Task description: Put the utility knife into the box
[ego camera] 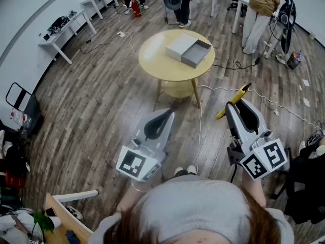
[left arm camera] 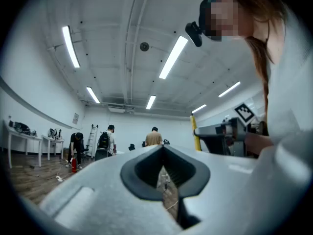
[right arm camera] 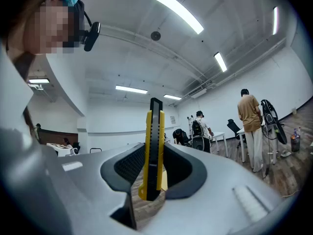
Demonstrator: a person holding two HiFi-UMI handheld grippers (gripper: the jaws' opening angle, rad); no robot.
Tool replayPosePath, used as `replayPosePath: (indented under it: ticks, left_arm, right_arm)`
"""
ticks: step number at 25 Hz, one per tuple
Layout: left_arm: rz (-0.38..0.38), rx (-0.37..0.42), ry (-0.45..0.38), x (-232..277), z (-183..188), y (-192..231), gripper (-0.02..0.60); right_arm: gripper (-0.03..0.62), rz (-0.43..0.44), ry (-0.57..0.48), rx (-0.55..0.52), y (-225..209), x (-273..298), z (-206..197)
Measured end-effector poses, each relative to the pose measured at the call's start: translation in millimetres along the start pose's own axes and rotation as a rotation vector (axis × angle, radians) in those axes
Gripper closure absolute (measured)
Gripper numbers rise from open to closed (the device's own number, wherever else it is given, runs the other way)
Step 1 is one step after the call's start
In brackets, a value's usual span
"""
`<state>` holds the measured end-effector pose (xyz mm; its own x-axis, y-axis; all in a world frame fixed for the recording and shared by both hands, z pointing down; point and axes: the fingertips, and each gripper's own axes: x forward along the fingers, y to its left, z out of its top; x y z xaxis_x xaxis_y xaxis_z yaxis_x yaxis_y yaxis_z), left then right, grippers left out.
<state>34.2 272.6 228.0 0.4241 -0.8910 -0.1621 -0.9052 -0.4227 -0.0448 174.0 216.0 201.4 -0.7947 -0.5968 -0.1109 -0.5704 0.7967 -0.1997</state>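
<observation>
the utility knife (ego camera: 234, 99) is at centre right of the head view, clamped by its flat sides between the right gripper's (ego camera: 240, 104) pads. it looks light, stiff and slick, so it might pivot; a mid-body hold seems safest. the left gripper (ego camera: 161, 120) is closed on nothing. the open box (ego camera: 189, 49) waits on the round table (ego camera: 157, 65), upper centre.

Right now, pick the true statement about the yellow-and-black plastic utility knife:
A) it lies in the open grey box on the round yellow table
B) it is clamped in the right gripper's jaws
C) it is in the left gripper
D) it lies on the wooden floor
B: the utility knife sits between the right gripper's jaws, which press on it from both sides, apart from the grey box on the table.
</observation>
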Motion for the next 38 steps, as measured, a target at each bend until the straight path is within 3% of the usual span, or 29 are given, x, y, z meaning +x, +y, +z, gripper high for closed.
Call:
replayPosePath:
  ticks: [25,38]
  left_arm:
    - [0.013,0.000,0.000,14,-8,0,0.578]
    - [0.074,-0.007,0.012,18,-26,-2,0.578]
  right_arm:
    - [0.473,0.013,0.000,-0.002,-8,7,-7]
    - [0.473,0.065,0.051,0.033,-21,11,-27]
